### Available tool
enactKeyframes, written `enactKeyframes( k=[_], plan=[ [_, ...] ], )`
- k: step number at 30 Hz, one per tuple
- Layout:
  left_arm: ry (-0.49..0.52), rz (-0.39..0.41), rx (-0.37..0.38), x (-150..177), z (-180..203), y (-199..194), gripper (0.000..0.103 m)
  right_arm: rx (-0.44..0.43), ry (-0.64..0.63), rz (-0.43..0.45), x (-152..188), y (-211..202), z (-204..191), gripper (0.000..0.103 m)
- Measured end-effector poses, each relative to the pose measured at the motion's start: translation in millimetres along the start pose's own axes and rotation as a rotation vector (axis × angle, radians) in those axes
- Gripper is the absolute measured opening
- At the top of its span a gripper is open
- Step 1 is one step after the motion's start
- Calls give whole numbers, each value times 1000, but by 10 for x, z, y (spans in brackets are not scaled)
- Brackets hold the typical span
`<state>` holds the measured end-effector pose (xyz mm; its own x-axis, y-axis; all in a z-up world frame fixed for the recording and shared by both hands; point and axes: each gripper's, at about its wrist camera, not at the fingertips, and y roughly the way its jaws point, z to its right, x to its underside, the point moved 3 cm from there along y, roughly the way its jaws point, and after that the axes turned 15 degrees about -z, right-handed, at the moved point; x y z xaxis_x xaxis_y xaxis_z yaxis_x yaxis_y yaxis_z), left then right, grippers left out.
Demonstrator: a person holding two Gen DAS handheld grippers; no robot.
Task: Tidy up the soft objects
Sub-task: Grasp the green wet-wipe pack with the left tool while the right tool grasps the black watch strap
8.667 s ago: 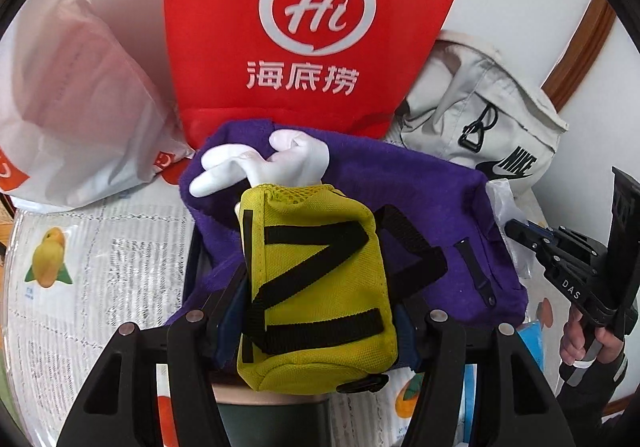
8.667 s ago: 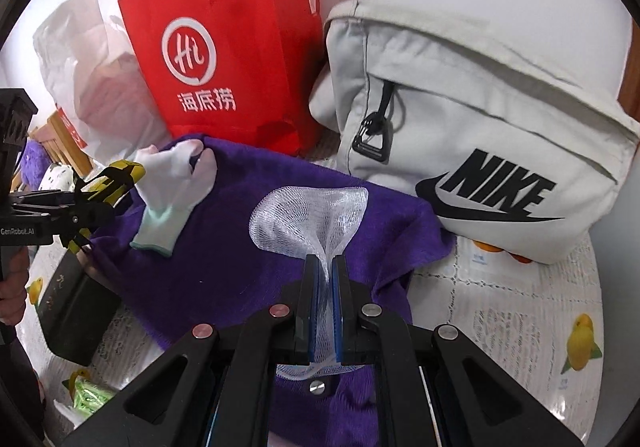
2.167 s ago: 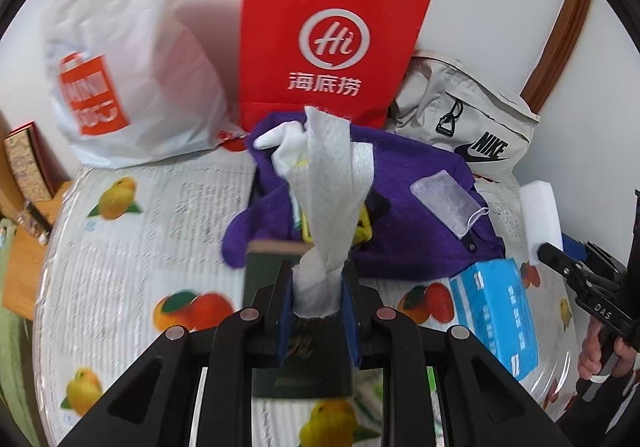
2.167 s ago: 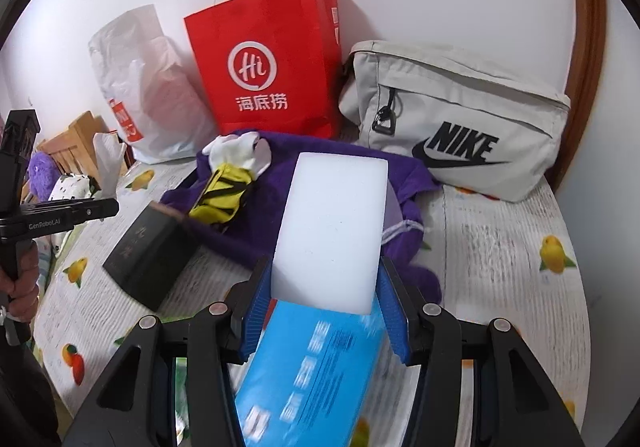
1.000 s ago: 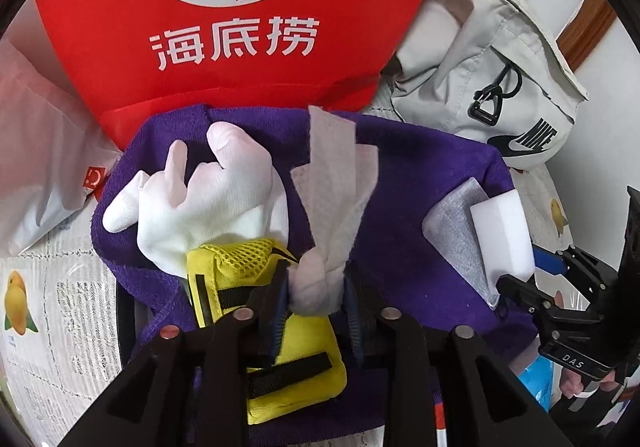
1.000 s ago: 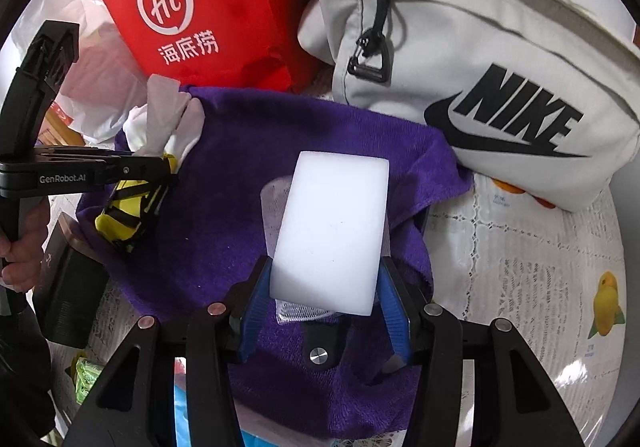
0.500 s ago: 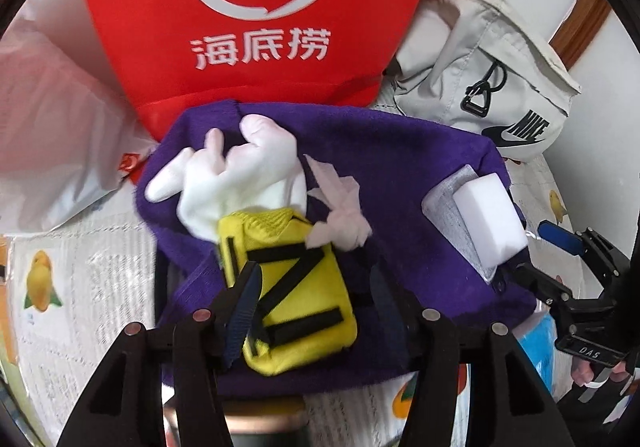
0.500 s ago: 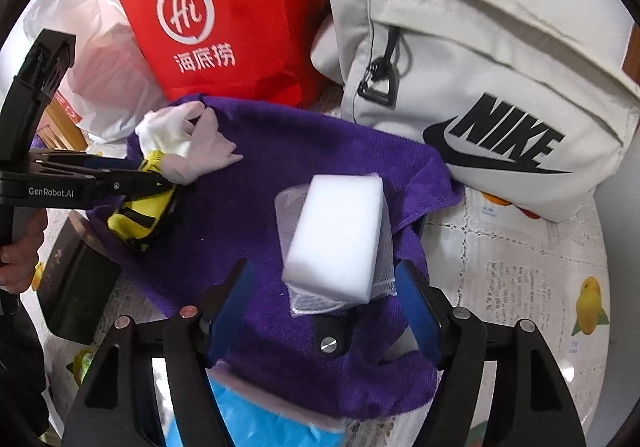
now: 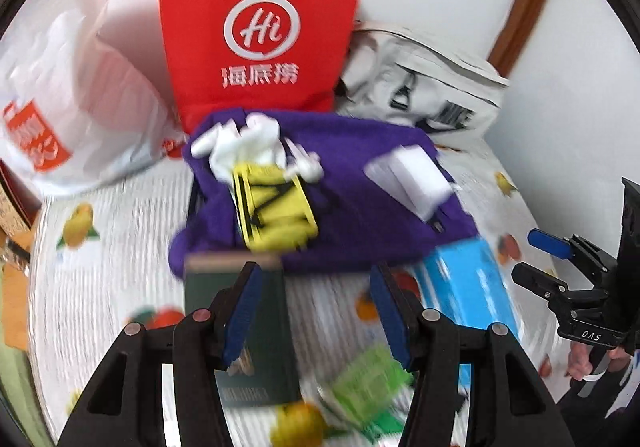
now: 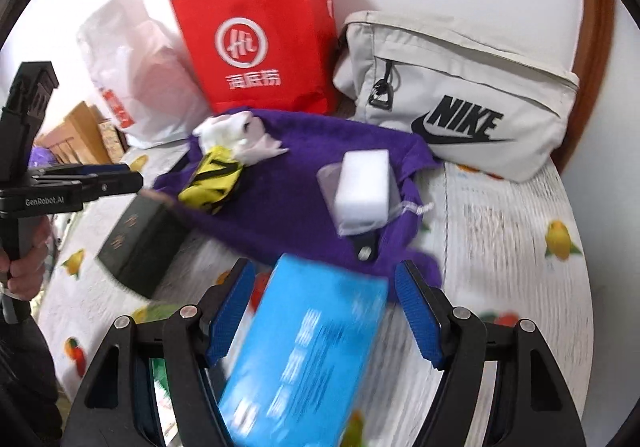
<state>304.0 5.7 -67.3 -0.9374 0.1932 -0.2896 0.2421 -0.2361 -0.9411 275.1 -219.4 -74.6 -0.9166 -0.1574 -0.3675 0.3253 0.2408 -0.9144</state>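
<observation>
A purple towel (image 9: 360, 207) lies spread on the table and carries a white glove (image 9: 240, 145), a yellow pouch (image 9: 276, 207), a crumpled tissue (image 9: 304, 163) and a white sponge (image 9: 420, 179). The sponge (image 10: 364, 187) rests on a mesh bag at the towel's (image 10: 296, 199) right end. My left gripper (image 9: 316, 275) hangs open and empty above the towel's near edge, over a dark green box (image 9: 244, 327). My right gripper (image 10: 324, 271) is open too, with a blue pack (image 10: 312, 347) lying on the table below its jaws, untouched by the pads.
A red paper bag (image 10: 260, 39), a white plastic bag (image 10: 136, 79) and a grey Nike bag (image 10: 460, 95) stand along the wall behind the towel. A green packet (image 9: 368, 379) lies near the front. The fruit-print tablecloth (image 10: 520, 227) shows bare at the right.
A second ago the left gripper was shut on the tissue and the right on the sponge. Both opened, left them on the towel, and have drawn back and up.
</observation>
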Motion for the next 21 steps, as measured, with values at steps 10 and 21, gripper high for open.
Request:
enactKeyframes(
  k=[10,21],
  plan=[
    [-16,-36,35,930,229,114,68,-48,-51,11,974,-217,-420,72],
    [-85,-110,-36,1146,267,697,69,-50,-133,-75,1451,293,-546,70]
  ],
)
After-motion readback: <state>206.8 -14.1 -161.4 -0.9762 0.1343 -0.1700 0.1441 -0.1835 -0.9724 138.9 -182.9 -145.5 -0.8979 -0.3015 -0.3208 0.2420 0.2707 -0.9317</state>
